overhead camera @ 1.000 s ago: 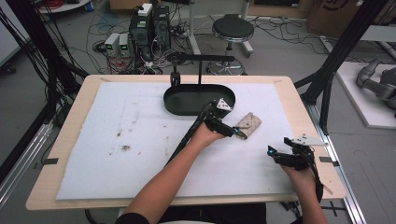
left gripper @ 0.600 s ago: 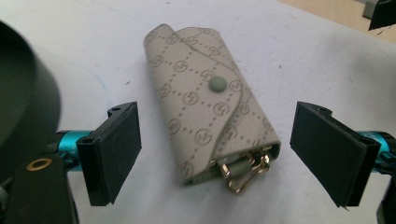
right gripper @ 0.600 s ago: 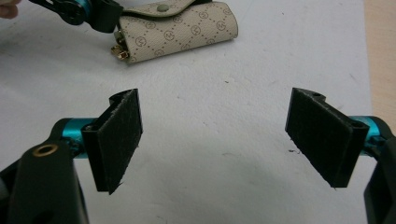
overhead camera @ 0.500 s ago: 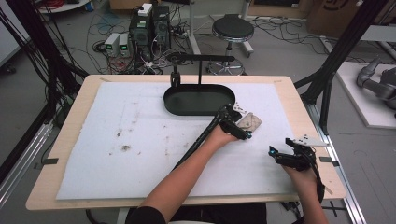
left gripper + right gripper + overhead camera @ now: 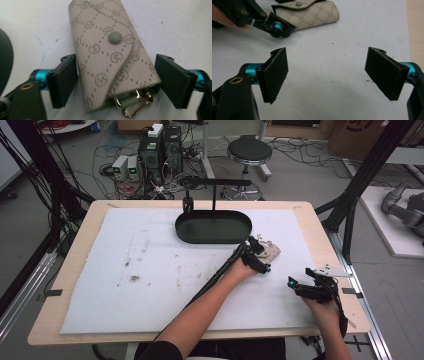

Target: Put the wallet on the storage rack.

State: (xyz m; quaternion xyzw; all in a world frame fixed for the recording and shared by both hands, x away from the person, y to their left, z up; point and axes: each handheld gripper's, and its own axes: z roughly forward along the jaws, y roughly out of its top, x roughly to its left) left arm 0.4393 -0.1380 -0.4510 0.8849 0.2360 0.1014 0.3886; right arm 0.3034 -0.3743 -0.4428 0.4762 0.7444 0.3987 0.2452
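While its jaws close in, left tool (image 5: 117,82) straddling beige key pouch (image 5: 112,57), right tool (image 5: 329,75) spread.

I see a beige monogram-patterned fabric key pouch (image 5: 110,55) with a grey-green snap, a white stained mat (image 5: 150,270), a black oval tray (image 5: 213,236), and a pale wooden table (image 5: 70,265).

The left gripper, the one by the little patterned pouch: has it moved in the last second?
Yes. The left gripper has moved rightward, away from the black tray, onto the pouch; its jaws have just been closing, the pouch between them.
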